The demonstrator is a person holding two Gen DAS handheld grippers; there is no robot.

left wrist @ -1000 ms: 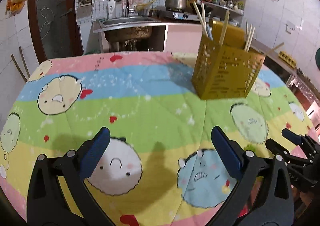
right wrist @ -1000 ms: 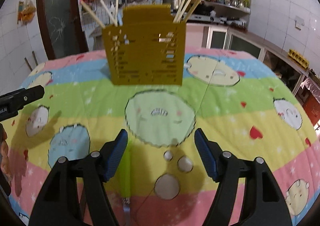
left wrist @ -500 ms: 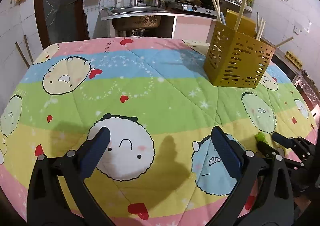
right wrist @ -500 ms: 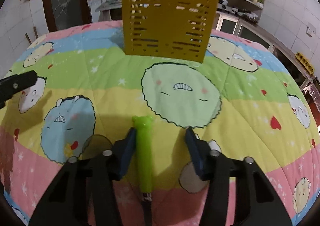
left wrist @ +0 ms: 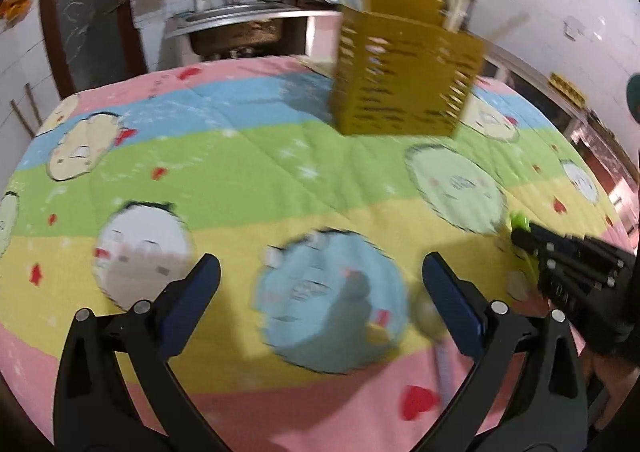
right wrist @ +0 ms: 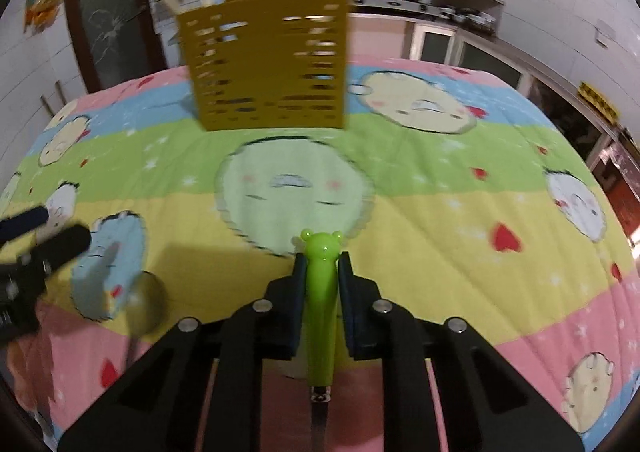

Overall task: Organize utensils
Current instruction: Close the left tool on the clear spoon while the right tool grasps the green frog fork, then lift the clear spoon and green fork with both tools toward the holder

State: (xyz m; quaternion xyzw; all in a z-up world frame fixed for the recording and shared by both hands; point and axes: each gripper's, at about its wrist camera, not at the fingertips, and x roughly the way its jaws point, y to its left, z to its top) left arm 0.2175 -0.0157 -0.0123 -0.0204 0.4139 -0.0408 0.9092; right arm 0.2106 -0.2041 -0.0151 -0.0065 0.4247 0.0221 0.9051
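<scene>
My right gripper (right wrist: 322, 264) is shut on a utensil with a green frog-head handle (right wrist: 320, 292), its metal end pointing back under the gripper. A yellow slotted utensil holder (right wrist: 266, 64) with chopsticks stands at the far side of the table; it also shows in the left wrist view (left wrist: 404, 68). A metal spoon (left wrist: 430, 324) lies on the cloth by my left gripper's right finger; it also shows in the right wrist view (right wrist: 146, 302). My left gripper (left wrist: 318, 292) is open and empty above the cloth. The right gripper (left wrist: 520, 236) shows at the right there.
The table is covered by a striped cartoon cloth (right wrist: 440, 180). Behind it are a sink (left wrist: 236, 18), a counter with a stove (right wrist: 400, 4) and shelves. A dark door (left wrist: 88, 4) is at the back left.
My right gripper has closed on the green-handled utensil. My left gripper has moved right, toward the spoon and the right gripper; both views are blurred by motion.
</scene>
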